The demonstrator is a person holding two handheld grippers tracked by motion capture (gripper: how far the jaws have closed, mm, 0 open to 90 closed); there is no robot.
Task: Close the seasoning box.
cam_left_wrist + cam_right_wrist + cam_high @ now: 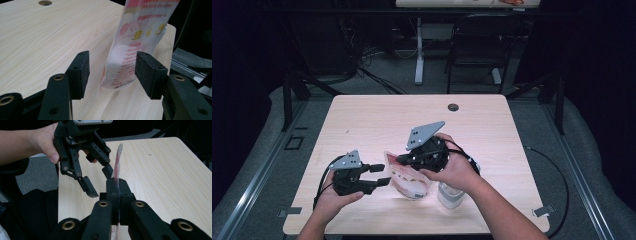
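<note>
A pink and white printed pouch (411,184) hangs over the near middle of the wooden table (362,120). My right gripper (401,160) is shut on its top edge. In the right gripper view the pouch (118,157) is edge-on, pinched flat between that gripper's (117,187) jaws. My left gripper (382,175) points at the pouch from the left with its jaws open. In the left gripper view the pouch's lower part (130,47) hangs between the two pads (81,72), close to the right one, its bottom just above the table. The left gripper (100,182) also stands open in the right gripper view.
A white container (450,196) stands just right of the pouch, under the right wrist. The table has a cable hole (453,107) near its far edge. A dark chair (482,40) and a desk leg (419,50) stand beyond the table.
</note>
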